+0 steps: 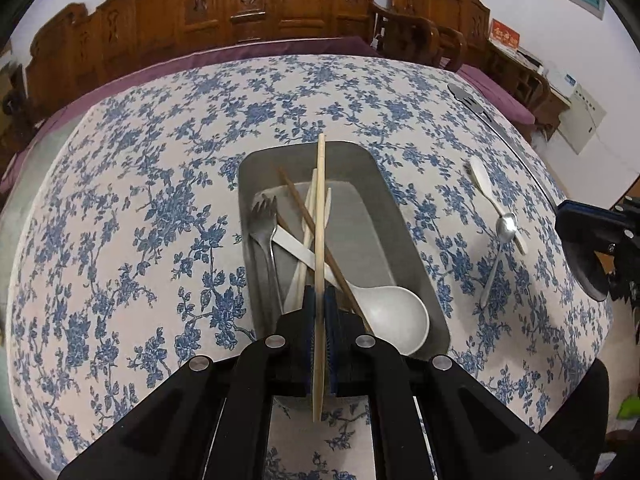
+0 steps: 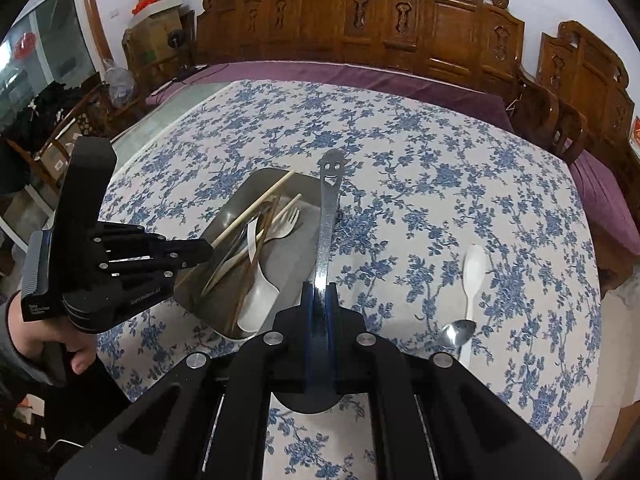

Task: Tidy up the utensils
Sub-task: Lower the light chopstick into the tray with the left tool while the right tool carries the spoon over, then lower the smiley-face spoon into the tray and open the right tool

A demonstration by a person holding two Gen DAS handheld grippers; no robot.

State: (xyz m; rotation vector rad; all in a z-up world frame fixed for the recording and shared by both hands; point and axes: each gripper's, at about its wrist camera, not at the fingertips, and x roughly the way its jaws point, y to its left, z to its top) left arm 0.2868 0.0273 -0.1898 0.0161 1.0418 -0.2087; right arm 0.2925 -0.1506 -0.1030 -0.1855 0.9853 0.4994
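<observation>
My left gripper (image 1: 319, 300) is shut on a pale wooden chopstick (image 1: 320, 216) and holds it lengthwise over the grey metal tray (image 1: 404, 216). The tray holds a metal fork (image 1: 264, 224), a white ladle spoon (image 1: 394, 314), brown chopsticks (image 1: 308, 220) and white plastic utensils. My right gripper (image 2: 320, 292) is shut on a metal utensil with a smiley-face handle (image 2: 328, 216), held above the cloth just right of the tray (image 2: 224, 220). A metal spoon (image 1: 502, 240) and a white plastic spoon (image 1: 482, 180) lie on the tablecloth to the right; they also show in the right wrist view: (image 2: 456, 332), (image 2: 472, 272).
The table has a blue floral cloth (image 1: 140, 200). Carved wooden benches (image 2: 400, 28) with purple cushions line the far side. The left gripper body and the hand holding it (image 2: 100, 256) are at the tray's left in the right wrist view.
</observation>
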